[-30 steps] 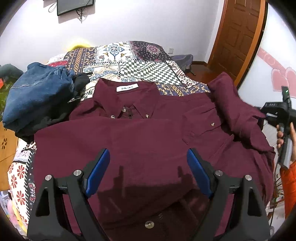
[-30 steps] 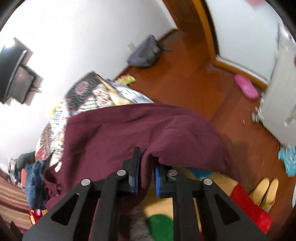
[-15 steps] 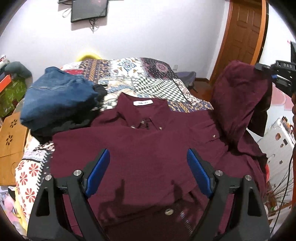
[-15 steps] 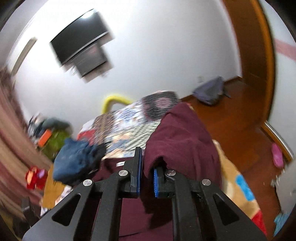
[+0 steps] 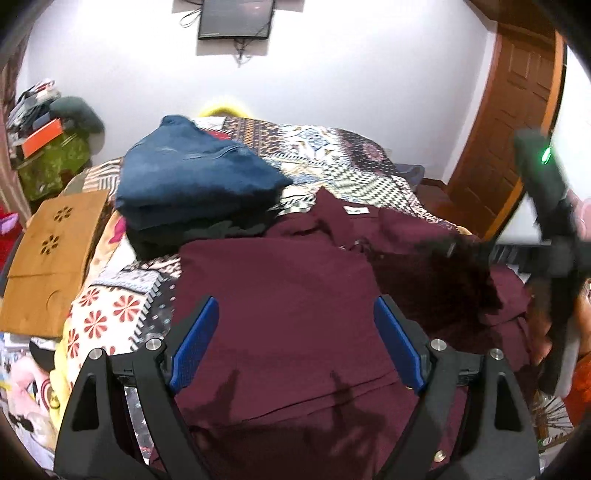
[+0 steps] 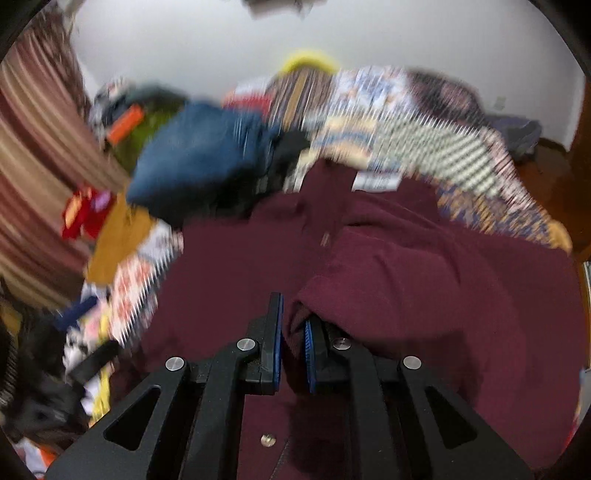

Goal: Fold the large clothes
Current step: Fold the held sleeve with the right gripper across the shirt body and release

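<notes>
A maroon button-up shirt (image 5: 280, 291) lies front-up on the patterned bed, collar and white label toward the far end. My left gripper (image 5: 295, 332) hovers over its lower front, open, with nothing between the blue pads. My right gripper (image 6: 293, 332) is shut on the shirt's sleeve (image 6: 388, 280), which is drawn across the shirt's front (image 6: 229, 266). In the left wrist view the right gripper's body (image 5: 550, 236) shows blurred at the right edge, with the carried sleeve (image 5: 436, 273) draped over the shirt's right half.
A stack of folded blue jeans (image 5: 192, 177) on dark clothes sits on the quilt (image 5: 332, 147) beyond the shirt's left shoulder. A tan wooden panel (image 5: 51, 254) stands left of the bed, a wooden door (image 5: 517, 122) at the right, a wall screen (image 5: 236, 18) above.
My right gripper swung the sleeve from the bed's right side, up and leftwards over the shirt's front. The left gripper drew back and left, staying open; more of the bed's left side shows.
</notes>
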The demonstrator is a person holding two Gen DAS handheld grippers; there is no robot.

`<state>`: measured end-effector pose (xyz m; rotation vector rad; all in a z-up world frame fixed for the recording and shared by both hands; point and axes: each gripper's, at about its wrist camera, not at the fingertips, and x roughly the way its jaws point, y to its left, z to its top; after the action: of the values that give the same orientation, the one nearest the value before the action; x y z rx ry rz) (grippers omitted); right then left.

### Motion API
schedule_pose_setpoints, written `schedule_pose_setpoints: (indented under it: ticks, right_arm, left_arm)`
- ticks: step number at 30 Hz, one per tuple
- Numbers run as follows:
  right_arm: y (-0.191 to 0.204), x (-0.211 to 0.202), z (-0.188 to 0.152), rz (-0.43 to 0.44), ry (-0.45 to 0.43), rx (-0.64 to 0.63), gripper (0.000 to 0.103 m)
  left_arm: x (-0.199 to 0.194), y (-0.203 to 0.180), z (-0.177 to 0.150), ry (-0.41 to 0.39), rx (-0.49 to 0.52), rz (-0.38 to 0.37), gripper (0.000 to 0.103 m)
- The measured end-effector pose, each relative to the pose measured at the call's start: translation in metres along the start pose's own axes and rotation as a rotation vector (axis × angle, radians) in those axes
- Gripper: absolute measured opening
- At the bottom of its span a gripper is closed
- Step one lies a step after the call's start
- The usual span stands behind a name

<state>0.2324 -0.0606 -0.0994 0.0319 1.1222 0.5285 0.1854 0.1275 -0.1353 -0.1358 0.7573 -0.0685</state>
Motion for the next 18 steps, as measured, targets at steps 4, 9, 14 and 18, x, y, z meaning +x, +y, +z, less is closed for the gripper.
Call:
schedule_pose_setpoints:
  ticks: [4, 9, 14, 18]
  right_arm:
    - [0.003, 0.024, -0.018, -0.011, 0.128, -0.035, 0.014]
    - [0.008, 0.027, -0.036, -0.001, 0.250, -0.051, 0.017]
    - [0.001, -0.015, -0.045, 0.041, 0.208, -0.079, 0.017]
    - [-0.021, -0.060, -0.049, 0.000, 0.091, -0.057, 0.023]
  left_arm:
    - [0.003, 0.008, -0.006, 0.020, -0.017, 0.012, 0.086]
    - [0.010, 0.004, -0.009, 0.039, 0.001, 0.029, 0.086]
    - [0.015, -0.012, -0.005, 0.045, 0.042, 0.027, 0.086]
    - [0.020, -0.032, 0.001, 0.045, 0.083, 0.016, 0.086]
